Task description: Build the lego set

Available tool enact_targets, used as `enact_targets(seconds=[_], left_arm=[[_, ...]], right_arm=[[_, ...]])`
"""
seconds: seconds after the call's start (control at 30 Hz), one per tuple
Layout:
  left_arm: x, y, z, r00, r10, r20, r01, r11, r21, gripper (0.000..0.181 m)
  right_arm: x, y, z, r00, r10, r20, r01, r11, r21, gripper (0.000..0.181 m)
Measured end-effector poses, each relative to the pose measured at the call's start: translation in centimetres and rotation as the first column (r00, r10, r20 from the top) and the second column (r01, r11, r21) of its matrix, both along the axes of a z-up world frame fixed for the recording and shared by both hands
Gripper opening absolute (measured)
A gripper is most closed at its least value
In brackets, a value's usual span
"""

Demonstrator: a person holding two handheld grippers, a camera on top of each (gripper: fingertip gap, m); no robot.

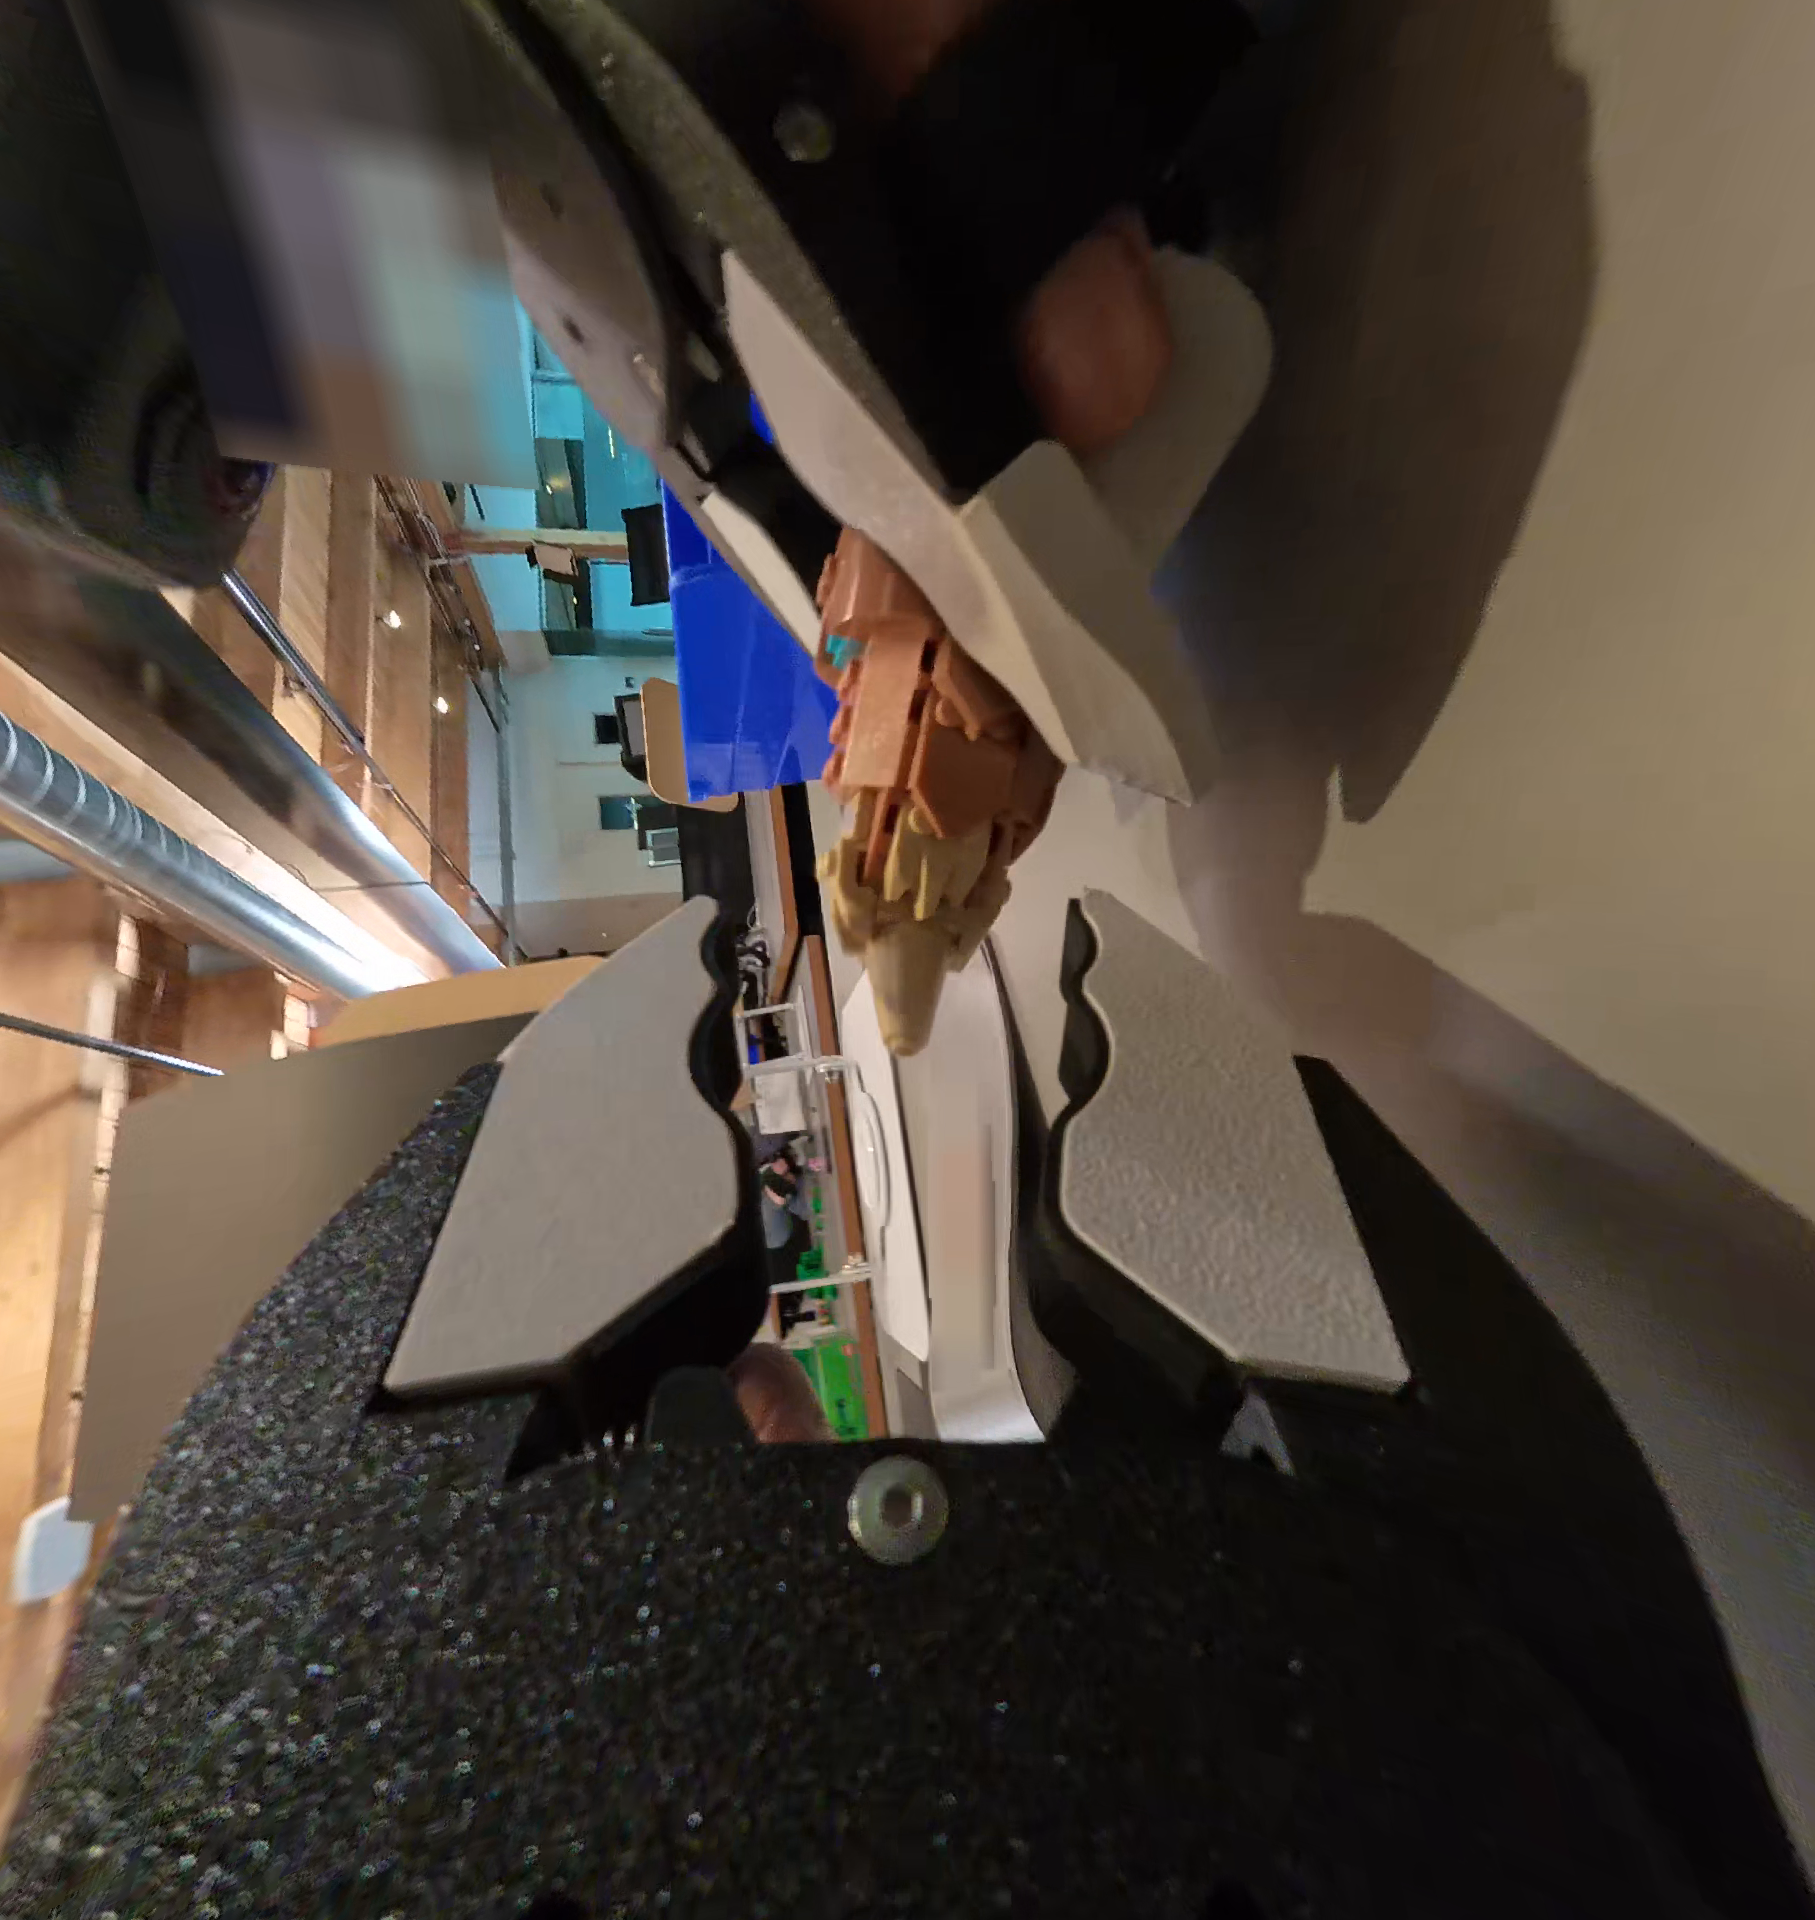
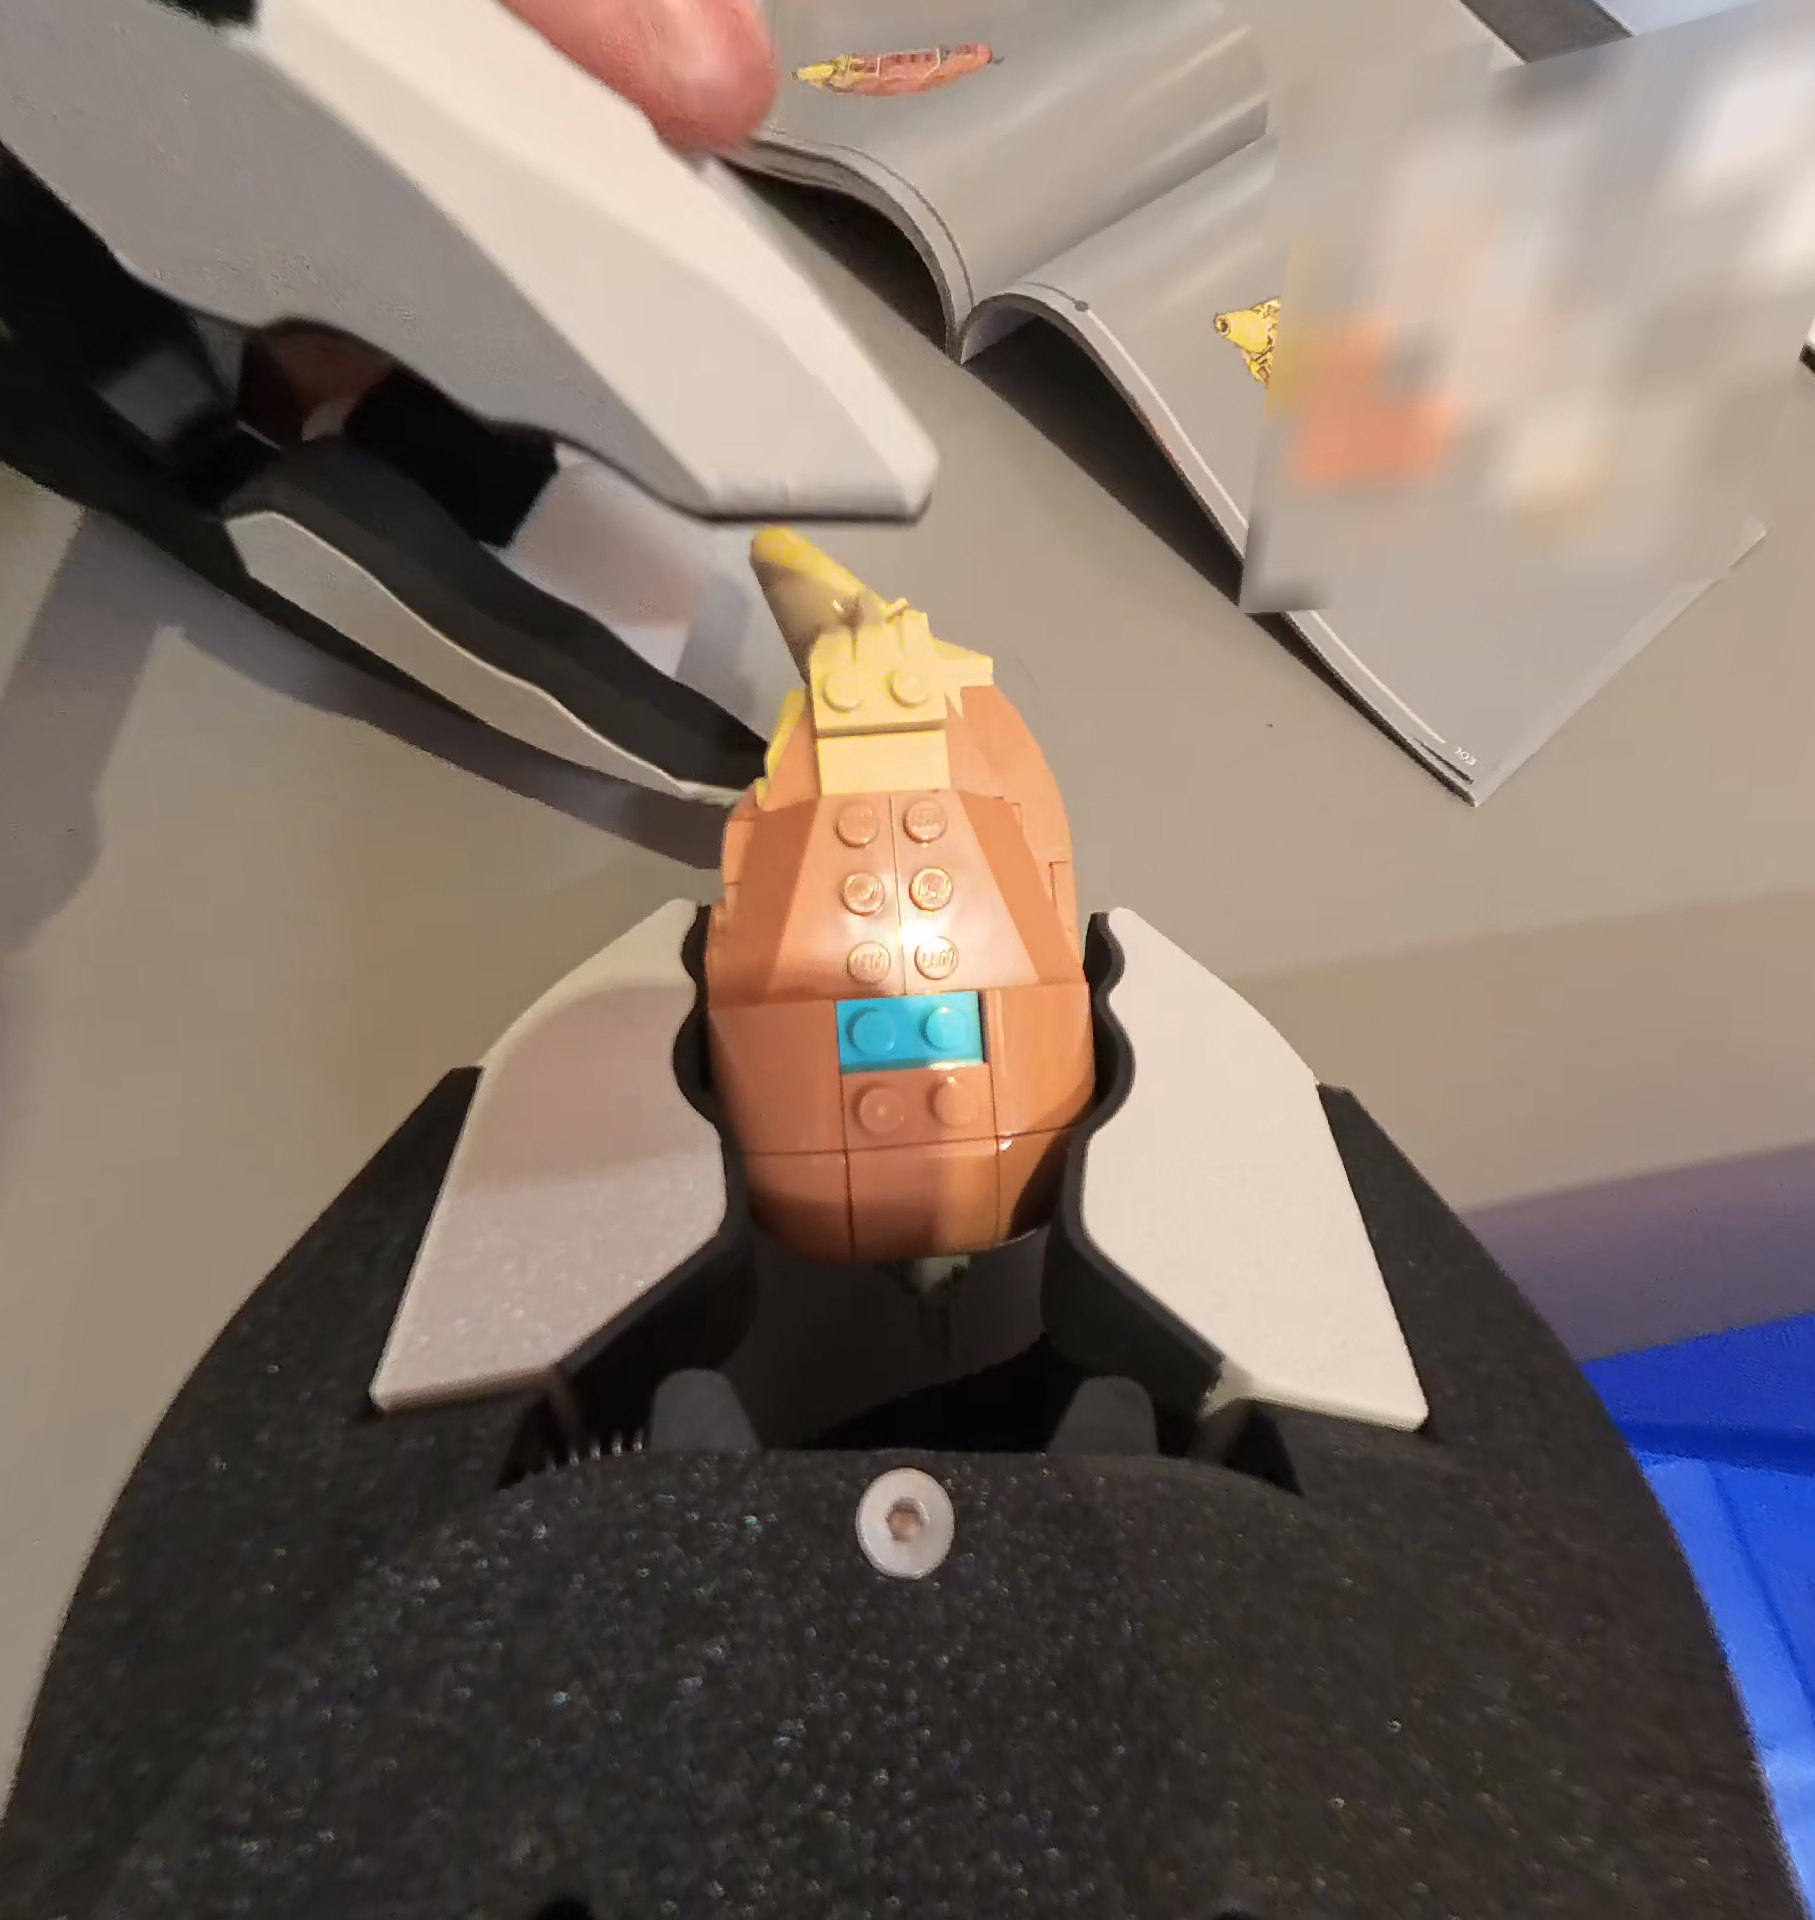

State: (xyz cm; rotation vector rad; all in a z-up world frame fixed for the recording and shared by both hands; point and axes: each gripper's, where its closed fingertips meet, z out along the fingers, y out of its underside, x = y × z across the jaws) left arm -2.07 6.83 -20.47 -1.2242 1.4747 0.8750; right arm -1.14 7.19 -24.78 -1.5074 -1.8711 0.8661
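Note:
My right gripper (image 2: 898, 925) is shut on a brown lego model (image 2: 903, 1039) with a turquoise plate (image 2: 908, 1031) on top and a tan pointed tip (image 2: 830, 613) at its far end. It holds the model above the grey table (image 2: 259, 935). My left gripper (image 2: 830, 634) comes in from the upper left with its jaws open, and the tan tip sits between its fingertips, with no clear touch. In the left wrist view, my left gripper (image 1: 892, 914) is open and the tan tip (image 1: 903, 987) reaches its fingertips. The right gripper (image 1: 986, 717) holds the model (image 1: 924, 748) just beyond.
An open instruction booklet (image 2: 1038, 208) lies on the table behind the model, partly blurred. A blue bin (image 2: 1765, 1507) stands at the lower right and also shows in the left wrist view (image 1: 747, 665). A person's fingers (image 2: 695, 52) are on the left gripper.

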Motion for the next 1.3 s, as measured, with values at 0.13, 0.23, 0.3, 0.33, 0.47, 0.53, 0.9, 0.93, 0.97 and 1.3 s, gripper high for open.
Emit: enact_targets(seconds=[0.13, 0.23, 0.3, 0.33, 0.47, 0.53, 0.9, 0.93, 0.97, 1.3], left_arm=[[0.3, 0.2, -0.5, 0.999, -0.012, -0.052, 0.012, 1.0, 0.01, 0.053], [0.4, 0.5, -0.5, 0.997, -0.006, -0.073, 0.009, 0.999, 0.039, 0.047], [0.5, 0.6, -0.1, 0.996, -0.002, -0.085, 0.009, 0.997, 0.082, 0.04], [0.5, 0.7, 0.2, 0.996, 0.001, -0.09, 0.009, 0.995, 0.104, 0.037], [0.6, 0.8, 0.6, 0.995, 0.004, -0.101, 0.01, 0.99, 0.143, 0.036], [0.6, 0.8, 0.7, 0.994, 0.004, -0.107, 0.013, 0.988, 0.154, 0.035], [0.7, 0.6, 1.6, 0.996, 0.007, -0.086, 0.007, 0.986, 0.168, 0.034], [0.7, 0.6, 1.7, 0.996, 0.009, -0.088, 0.006, 0.985, 0.171, 0.034], [0.7, 0.6, 1.8, 0.995, 0.011, -0.095, 0.006, 0.984, 0.178, 0.033], [0.9, 0.3, 1.7, 0.995, -0.008, -0.1, 0.024, 0.988, 0.155, 0.033]], right_arm=[[0.0, -0.1, 0.1, 1.0, 0.004, -0.006, -0.004, 1.0, 0.007, 0.068], [0.0, -0.1, 0.4, 1.0, 0.003, -0.018, -0.003, 1.0, 0.012, 0.068], [-0.1, -0.1, 0.5, 1.0, 0.003, -0.021, -0.003, 1.0, 0.02, 0.068], [-0.1, -0.1, 0.5, 1.0, 0.002, -0.024, -0.002, 1.0, 0.023, 0.068], [-0.1, 0.0, 0.9, 0.999, 0.0, -0.04, 0.001, 0.999, 0.039, 0.068], [-0.1, 0.0, 1.0, 0.999, 0.001, -0.045, 0.001, 0.999, 0.047, 0.068], [-0.2, -0.2, 2.1, 0.995, 0.012, -0.096, -0.004, 0.996, 0.085, 0.067], [-0.2, -0.2, 2.2, 0.995, 0.012, -0.099, -0.003, 0.996, 0.089, 0.067], [-0.2, -0.2, 2.3, 0.995, 0.012, -0.102, -0.003, 0.996, 0.089, 0.068], [-0.1, -0.6, 2.2, 0.995, 0.026, -0.097, -0.019, 0.997, 0.079, 0.067]])
